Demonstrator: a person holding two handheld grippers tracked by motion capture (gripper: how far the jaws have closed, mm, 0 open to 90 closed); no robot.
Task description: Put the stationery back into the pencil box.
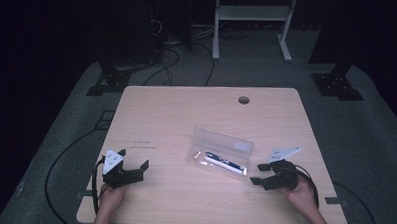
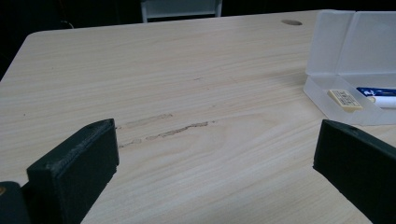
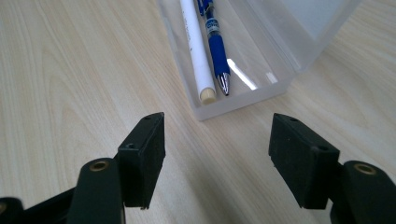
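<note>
A clear plastic pencil case lies open in the middle of the wooden table, lid standing up at the back. Inside lie a blue pen, a white pencil and a small tan eraser. My right gripper rests on the table just right of the case's end, open, with nothing between its jaws; in the right gripper view the right gripper faces the case's short end. My left gripper sits near the front left, open and empty, well apart from the case.
A round cable hole is near the table's far edge. Dark scuff marks streak the wood ahead of the left gripper. Cables trail off both front corners. A white metal stand and black stand bases are on the floor beyond.
</note>
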